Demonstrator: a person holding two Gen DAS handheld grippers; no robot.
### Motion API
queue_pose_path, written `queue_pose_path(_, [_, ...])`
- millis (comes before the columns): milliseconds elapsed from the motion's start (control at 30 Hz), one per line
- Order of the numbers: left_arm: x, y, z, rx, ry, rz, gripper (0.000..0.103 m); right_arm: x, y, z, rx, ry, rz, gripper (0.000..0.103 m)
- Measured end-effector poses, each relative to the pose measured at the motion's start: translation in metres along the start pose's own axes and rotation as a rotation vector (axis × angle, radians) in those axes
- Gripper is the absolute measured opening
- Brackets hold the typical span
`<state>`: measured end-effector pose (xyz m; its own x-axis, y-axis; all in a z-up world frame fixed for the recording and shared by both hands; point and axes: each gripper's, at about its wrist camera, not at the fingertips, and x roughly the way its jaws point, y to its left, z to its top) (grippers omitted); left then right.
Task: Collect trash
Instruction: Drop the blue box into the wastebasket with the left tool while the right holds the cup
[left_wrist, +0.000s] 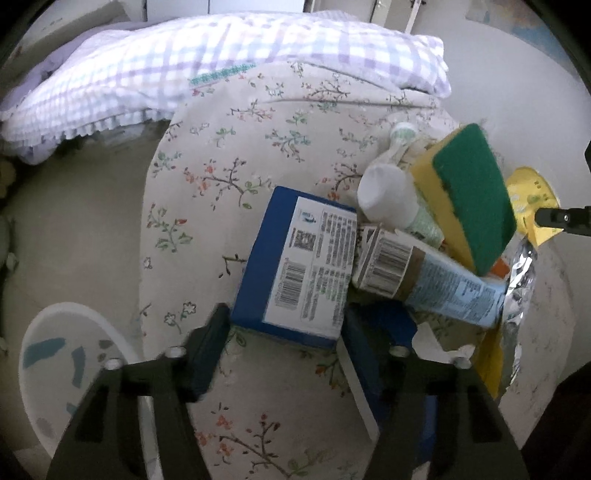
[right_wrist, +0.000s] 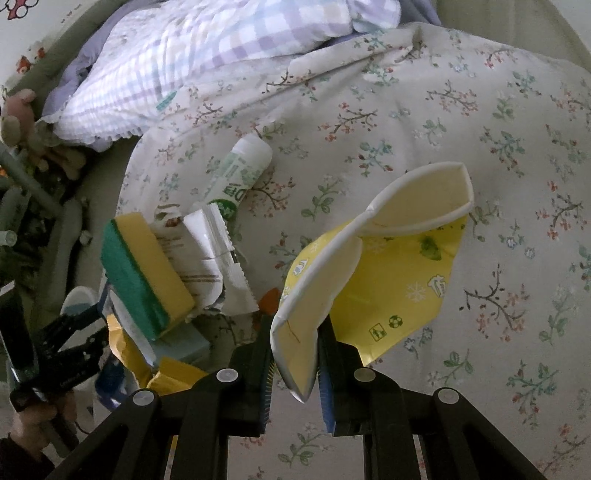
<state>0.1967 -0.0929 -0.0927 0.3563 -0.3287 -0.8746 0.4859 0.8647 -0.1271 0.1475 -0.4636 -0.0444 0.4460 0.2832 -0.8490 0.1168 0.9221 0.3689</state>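
Note:
A trash pile lies on the floral quilt (left_wrist: 229, 155): a blue box (left_wrist: 295, 258), a yellow-green sponge (left_wrist: 469, 195), a printed tube (left_wrist: 436, 280), a white bottle (left_wrist: 388, 195) and crumpled foil (left_wrist: 521, 280). My left gripper (left_wrist: 284, 328) has its fingers on either side of the box's near end, touching it. My right gripper (right_wrist: 295, 354) is shut on a squashed yellow packet (right_wrist: 388, 288), held above the quilt (right_wrist: 480, 129). From this side the sponge (right_wrist: 147, 273) tops the pile, with the bottle (right_wrist: 240, 173) behind. The packet (left_wrist: 528, 199) shows at the left view's right edge.
A checked pillow (left_wrist: 207, 70) lies at the head of the bed. A round white speckled top (left_wrist: 70, 362) stands low on the left beside the bed. Plush toys (right_wrist: 22, 122) crowd the bed's left side. A hand (right_wrist: 37, 417) holds the left gripper's handle.

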Motion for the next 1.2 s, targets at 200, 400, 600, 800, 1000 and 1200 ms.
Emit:
queue_pose_path(200, [-0.005, 0.002, -0.003, -0.024, 0.004, 0.031, 0.061, -0.013, 0.018, 0.005, -0.034, -0.049, -0.011, 0.019])
queue_pose_path(400, [-0.035, 0.029, -0.017, -0.119, -0.019, 0.08, 0.061, -0.028, 0.058, 0.012, -0.074, -0.116, 0.049, 0.019])
queue_pose_path(600, [-0.074, 0.075, -0.049, -0.23, -0.031, 0.139, 0.061, -0.027, 0.121, 0.002, -0.171, -0.14, 0.126, 0.019])
queue_pose_path(800, [-0.099, 0.117, -0.091, -0.293, -0.017, 0.208, 0.061, -0.001, 0.19, -0.022, -0.29, -0.092, 0.195, 0.019])
queue_pose_path(1000, [-0.11, 0.149, -0.119, -0.361, -0.004, 0.225, 0.061, 0.035, 0.242, -0.041, -0.361, -0.033, 0.239, 0.019])
queue_pose_path(1200, [-0.11, 0.159, -0.125, -0.384, -0.022, 0.224, 0.064, 0.07, 0.271, -0.051, -0.394, 0.023, 0.245, 0.019])
